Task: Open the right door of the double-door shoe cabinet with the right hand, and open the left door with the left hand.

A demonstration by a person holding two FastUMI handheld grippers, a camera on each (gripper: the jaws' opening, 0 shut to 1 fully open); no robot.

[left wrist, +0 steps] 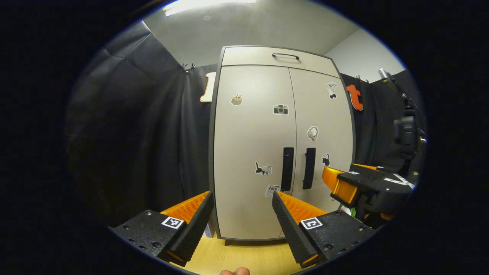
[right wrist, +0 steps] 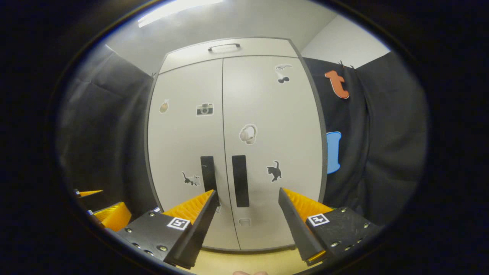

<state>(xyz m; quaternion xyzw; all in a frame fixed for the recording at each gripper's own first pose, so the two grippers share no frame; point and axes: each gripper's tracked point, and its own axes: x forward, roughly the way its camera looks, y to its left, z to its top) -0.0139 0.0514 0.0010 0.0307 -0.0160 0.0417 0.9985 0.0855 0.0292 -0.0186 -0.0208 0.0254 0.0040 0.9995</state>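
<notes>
Item: double-door shoe cabinet [right wrist: 233,126], pale, sticker-decorated, standing upright on a light wood floor [left wrist: 244,256], both doors sitting closed.

Right door [right wrist: 273,137]: its dark vertical handle [right wrist: 240,180] is running top to bottom just beside the centre seam. In the right gripper view it is lying straight ahead of the right tool [right wrist: 248,202], in the gap between the fingers but not yet touched.

Left door [left wrist: 252,145]: its matching vertical handle [left wrist: 287,169] is sitting just above and slightly right of the left tool [left wrist: 242,204], apart from it.

Tools: both are standing wide open, holding nothing.

Judgement: the right tool is lying nearer its handle and better lined up; with the handle's long axis vertical, the fingers are already straddling it sideways, so a forward advance is looking sufficient.
</notes>
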